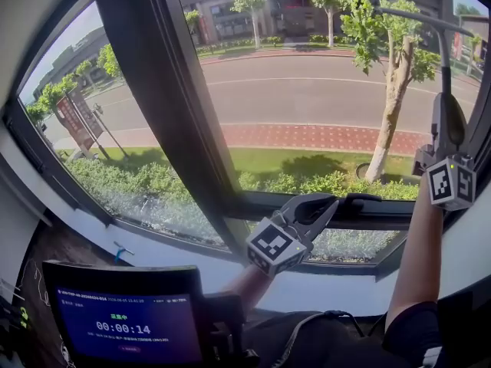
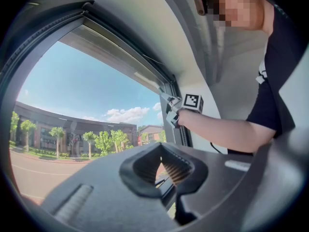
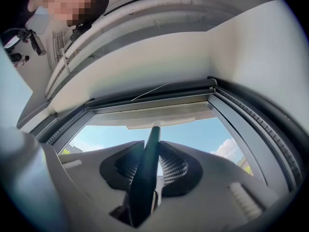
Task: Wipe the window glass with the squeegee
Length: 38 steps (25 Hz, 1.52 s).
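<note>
Right of the window's dark mullion (image 1: 165,129), the right gripper (image 1: 445,110) clamps the squeegee (image 1: 443,52), its blade high on the glass (image 1: 307,90). The left gripper (image 1: 326,204), jaws together and empty, sits low. Wiping looks hardly started.

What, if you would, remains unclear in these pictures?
- Whether the squeegee blade touches the glass: too small in head view, behind its shaft in right gripper view.
- Small print on the screen: too small, head view.
- Whether the left gripper touches the window handle: overlapping, head view.
</note>
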{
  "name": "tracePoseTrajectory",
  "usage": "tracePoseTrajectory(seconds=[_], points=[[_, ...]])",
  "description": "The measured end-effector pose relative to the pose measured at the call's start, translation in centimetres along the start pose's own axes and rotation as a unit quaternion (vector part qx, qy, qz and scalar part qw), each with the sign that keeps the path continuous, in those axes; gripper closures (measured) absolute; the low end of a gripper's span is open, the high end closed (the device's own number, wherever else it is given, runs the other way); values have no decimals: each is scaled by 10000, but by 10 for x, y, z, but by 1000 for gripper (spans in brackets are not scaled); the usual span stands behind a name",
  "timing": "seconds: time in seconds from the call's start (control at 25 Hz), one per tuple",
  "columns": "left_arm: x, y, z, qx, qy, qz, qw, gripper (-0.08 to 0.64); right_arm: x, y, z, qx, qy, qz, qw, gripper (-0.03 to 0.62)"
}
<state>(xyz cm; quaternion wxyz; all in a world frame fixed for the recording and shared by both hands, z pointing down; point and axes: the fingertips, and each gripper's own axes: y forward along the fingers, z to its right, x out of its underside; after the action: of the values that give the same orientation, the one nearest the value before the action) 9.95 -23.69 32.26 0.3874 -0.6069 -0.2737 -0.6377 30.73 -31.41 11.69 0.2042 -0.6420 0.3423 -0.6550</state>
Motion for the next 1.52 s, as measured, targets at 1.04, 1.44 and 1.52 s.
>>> tracePoseTrajectory(seconds=[1.04,1.44,1.52], points=[[19,1,-5,185,-168,-28,9997,557,63,-64,-8,222,131,-758,9968,494],[24,4,-2,216,-197,-38,9996,557,81,-93,-8,311,202,-1074,9935,494],[24,5,1,248,-227,-35,9994,557,85,-101,-9,332,218,-1154,9925,494]])
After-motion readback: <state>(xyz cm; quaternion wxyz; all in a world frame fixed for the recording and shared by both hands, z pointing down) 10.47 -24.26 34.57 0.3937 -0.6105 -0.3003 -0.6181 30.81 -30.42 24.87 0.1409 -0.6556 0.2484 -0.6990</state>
